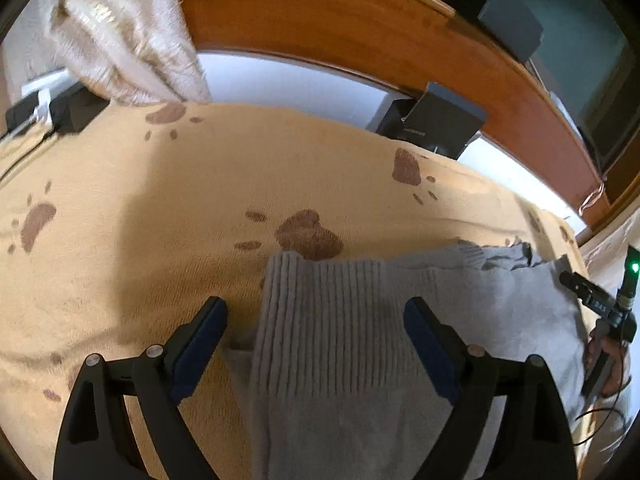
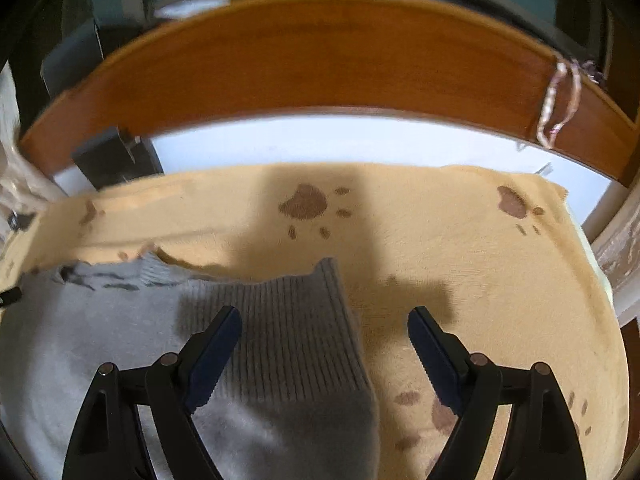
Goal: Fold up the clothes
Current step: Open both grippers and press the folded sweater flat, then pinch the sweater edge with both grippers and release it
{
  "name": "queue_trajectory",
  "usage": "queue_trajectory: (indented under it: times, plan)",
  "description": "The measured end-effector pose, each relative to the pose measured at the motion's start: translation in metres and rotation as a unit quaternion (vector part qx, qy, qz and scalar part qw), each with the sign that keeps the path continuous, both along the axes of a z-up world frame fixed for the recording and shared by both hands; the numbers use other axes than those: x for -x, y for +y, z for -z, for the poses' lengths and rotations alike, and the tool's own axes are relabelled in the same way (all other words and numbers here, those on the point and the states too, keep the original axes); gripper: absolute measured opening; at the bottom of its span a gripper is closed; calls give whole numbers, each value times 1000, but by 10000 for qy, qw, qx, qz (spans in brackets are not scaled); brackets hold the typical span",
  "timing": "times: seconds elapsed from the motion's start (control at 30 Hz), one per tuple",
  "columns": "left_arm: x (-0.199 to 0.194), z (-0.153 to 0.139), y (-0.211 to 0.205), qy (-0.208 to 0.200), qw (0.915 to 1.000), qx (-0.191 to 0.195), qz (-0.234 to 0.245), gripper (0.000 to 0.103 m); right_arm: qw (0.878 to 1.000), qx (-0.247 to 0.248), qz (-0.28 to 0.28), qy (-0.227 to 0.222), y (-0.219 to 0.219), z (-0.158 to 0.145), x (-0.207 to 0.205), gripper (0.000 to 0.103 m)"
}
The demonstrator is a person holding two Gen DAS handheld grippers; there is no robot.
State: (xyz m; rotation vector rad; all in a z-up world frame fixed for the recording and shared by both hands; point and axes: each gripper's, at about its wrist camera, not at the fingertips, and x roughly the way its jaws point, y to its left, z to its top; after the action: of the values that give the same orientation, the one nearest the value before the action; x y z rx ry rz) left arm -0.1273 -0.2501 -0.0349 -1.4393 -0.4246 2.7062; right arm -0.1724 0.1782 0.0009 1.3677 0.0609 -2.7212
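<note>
Both grippers, left [image 1: 316,330] and right [image 2: 325,340], hang wide open, holding nothing. Your grey sweater [image 1: 340,360] lies on the paw-print blanket [image 1: 160,200], ribbed hem [image 2: 292,332] toward the wooden board [image 2: 300,64]. It's soft, floppy knit, probably stretchy, so pinch the hem corners.

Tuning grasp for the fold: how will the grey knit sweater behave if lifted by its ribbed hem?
The grey knit sweater lies limp on the paw-print blanket, so it will likely droop. Its ribbed hem looks thick, probably stretchy and grippy rather than slippery.

grey ribbed sweater [image 1: 344,320]; tan blanket [image 1: 160,200], brown paw prints; orange-brown wooden board [image 2: 304,60]; blue-padded black fingers [image 2: 216,356].
</note>
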Motion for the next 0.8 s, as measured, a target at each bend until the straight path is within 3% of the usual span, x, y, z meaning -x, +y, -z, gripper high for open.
queue_trajectory:
  times: [0.13,0.17,0.3,0.4,0.57,0.8]
  plan:
    - [0,4,6,45,9993,316,175,88,9997,-5,-219,-79,-9,8,1,83]
    - [0,4,7,63,9992,359,174,84,9996,49,-270,-77,-10,8,0,68]
    - [-1,2,3,108,9997,210,79,39,9994,157,-296,36,-6,3,-3,35]
    - [-2,1,3,137,9996,239,-17,24,9994,189,-240,154,0,-3,-6,22]
    - [-3,0,7,294,9969,709,-183,15,9992,-112,63,386,11,-13,-5,9]
    - [8,7,2,157,9959,879,-166,16,9999,-139,-26,69,15,0,6,9]
